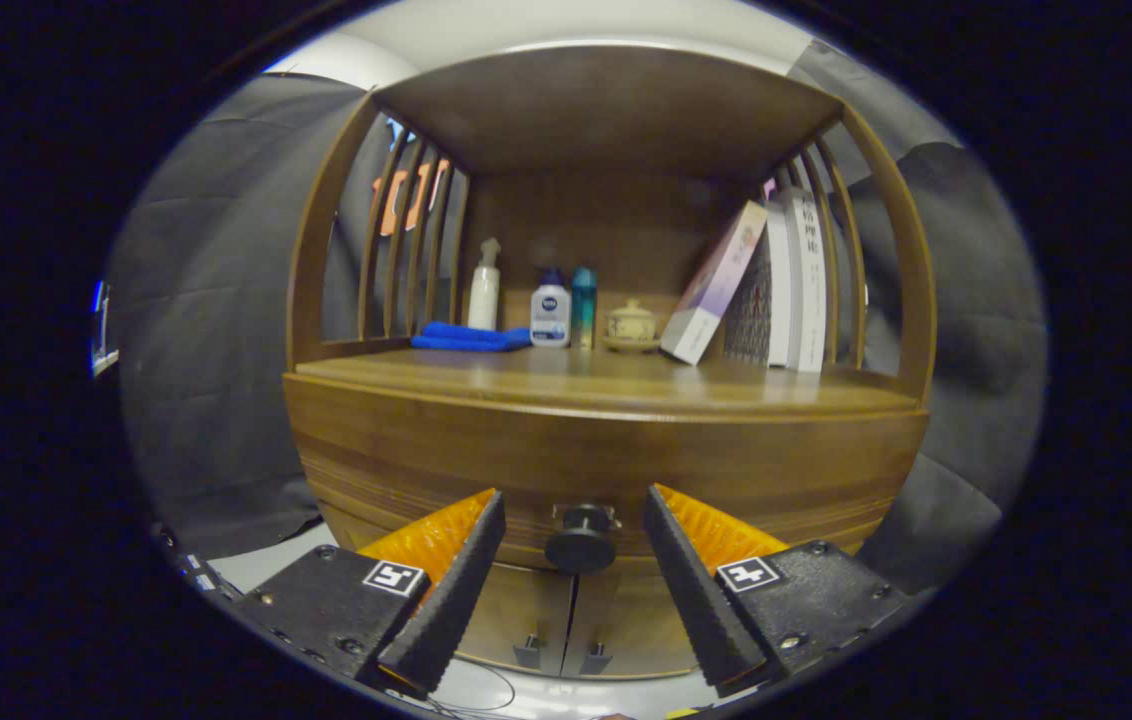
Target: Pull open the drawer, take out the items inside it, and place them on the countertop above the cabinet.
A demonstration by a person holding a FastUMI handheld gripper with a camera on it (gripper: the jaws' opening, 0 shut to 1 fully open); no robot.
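The wide brown wooden drawer (606, 470) sits closed in the front of the cabinet, directly under the counter (606, 385), and its round black knob (581, 540) stands out from the middle of its lower edge. The claw (574, 510) is spread wide, one finger to each side of the knob, with clear gaps on both sides; it holds nothing and touches nothing, though how near the fingertips (486, 515) are to the drawer front is hard to judge in this curved view. Below the drawer, two small wooden cabinet doors (566, 620) meet at a centre seam, each with a little metal pull. On the wooden counter above, toward the back, a folded blue cloth (471, 337) lies at the left, with a white pump bottle (484, 290) standing just behind it. Next along are a white bottle with a dark cap (550, 310) and a slim teal bottle (583, 305), close together, then a small cream lidded pot on a saucer (631, 325). At the right, a pale purple-and-white box (716, 285) leans against a row of upright books (791, 290) beside the slatted wooden side of the shelf unit.
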